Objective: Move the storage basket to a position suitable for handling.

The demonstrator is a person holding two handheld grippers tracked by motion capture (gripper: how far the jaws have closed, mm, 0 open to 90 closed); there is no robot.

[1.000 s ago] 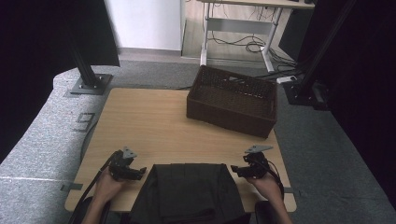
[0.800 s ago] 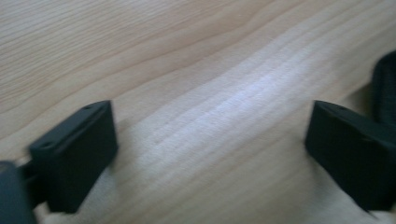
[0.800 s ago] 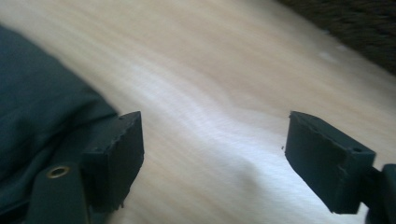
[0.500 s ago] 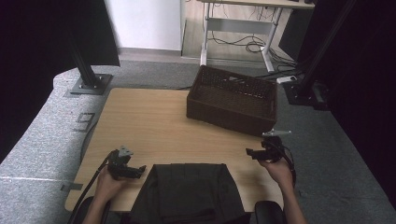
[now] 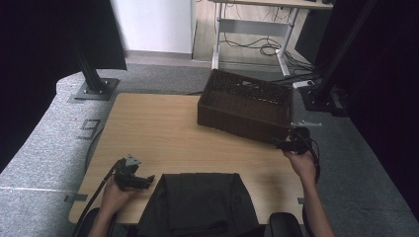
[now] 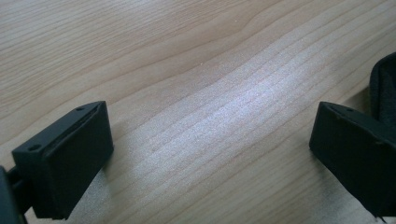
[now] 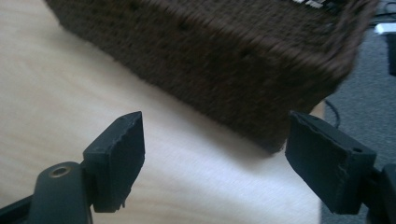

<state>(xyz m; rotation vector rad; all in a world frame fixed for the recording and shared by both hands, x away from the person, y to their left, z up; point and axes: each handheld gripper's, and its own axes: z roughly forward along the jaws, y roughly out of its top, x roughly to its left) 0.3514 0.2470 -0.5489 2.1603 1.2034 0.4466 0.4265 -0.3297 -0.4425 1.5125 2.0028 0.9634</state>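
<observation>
Grey carpet surrounds the light wooden tabletop [image 5: 163, 133], and we see a dark woven basket [image 5: 244, 106] on its far right part. Our right tongs [image 5: 285, 145] are just beside the near right corner of the basket, not touching it; in the right gripper view this corner stands between the 2 jaws, which are apart and hold nothing. Our left tongs [image 5: 147, 180] rest low over the near left edge, well apart from the basket, next to a black cloth [image 5: 197, 202]. Their jaws have just been opening and now stand wide over bare wood.
</observation>
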